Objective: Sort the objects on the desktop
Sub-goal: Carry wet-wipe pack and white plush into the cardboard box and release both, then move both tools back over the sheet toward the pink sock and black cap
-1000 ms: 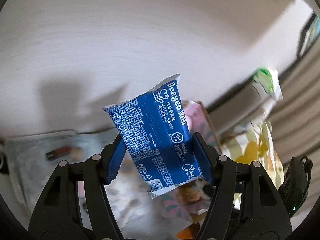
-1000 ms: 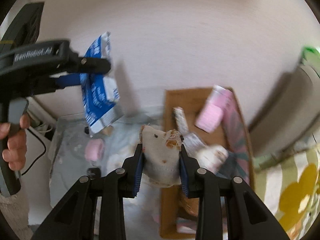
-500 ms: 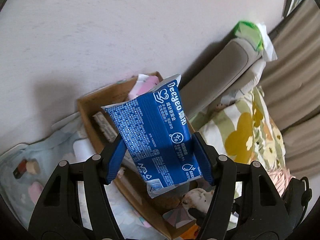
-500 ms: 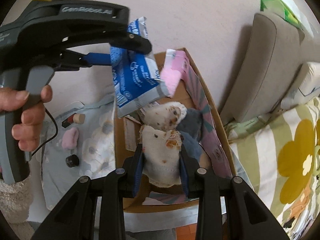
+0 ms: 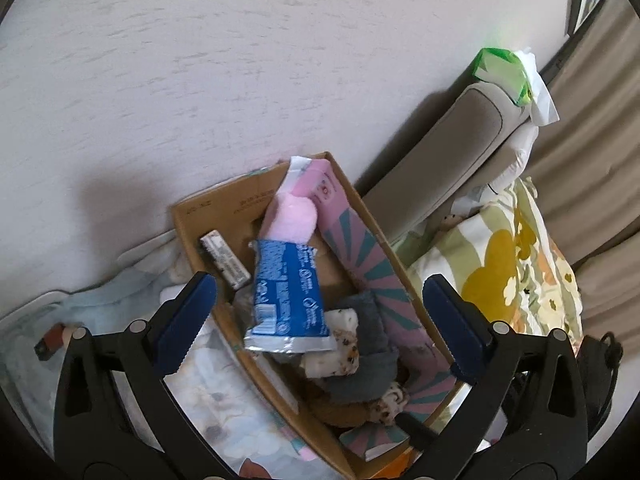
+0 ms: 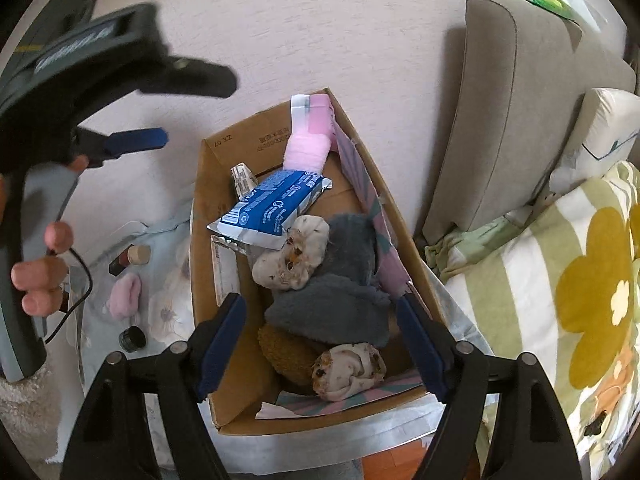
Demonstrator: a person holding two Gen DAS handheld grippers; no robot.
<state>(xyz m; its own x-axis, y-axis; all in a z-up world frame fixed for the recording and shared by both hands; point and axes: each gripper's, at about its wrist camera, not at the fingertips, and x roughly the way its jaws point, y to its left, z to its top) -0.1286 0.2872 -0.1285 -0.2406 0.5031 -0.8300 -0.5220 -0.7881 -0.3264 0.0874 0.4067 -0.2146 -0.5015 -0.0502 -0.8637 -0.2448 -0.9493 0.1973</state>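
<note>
A cardboard box (image 5: 192,232) (image 6: 200,240) lies below both grippers. Inside it rests a blue foil packet (image 5: 286,292) (image 6: 276,204), leaning on a pink pack (image 5: 292,220). My left gripper (image 5: 318,278) hangs above the packet with its jaws opening and nothing pressed between them. A white spotted sock (image 6: 348,368) lies loose at the box's near end, beside a grey fleece piece (image 6: 332,304). Over these hangs my right gripper (image 6: 320,298), its jaws opening and free of any object. The right wrist view also shows the left gripper (image 6: 198,108) held by a hand at upper left.
Left of the box, a pale blue cloth (image 6: 96,320) carries a lipstick (image 6: 128,258), a pink puff (image 6: 126,294) and a small black cap (image 6: 132,339). A grey sofa arm (image 6: 520,120) and a floral blanket (image 6: 560,280) stand right. The wall is behind.
Both grippers moved over the box and opened. The blue packet left the left gripper and now lies in the box. The spotted sock dropped from the right gripper into the box.
</note>
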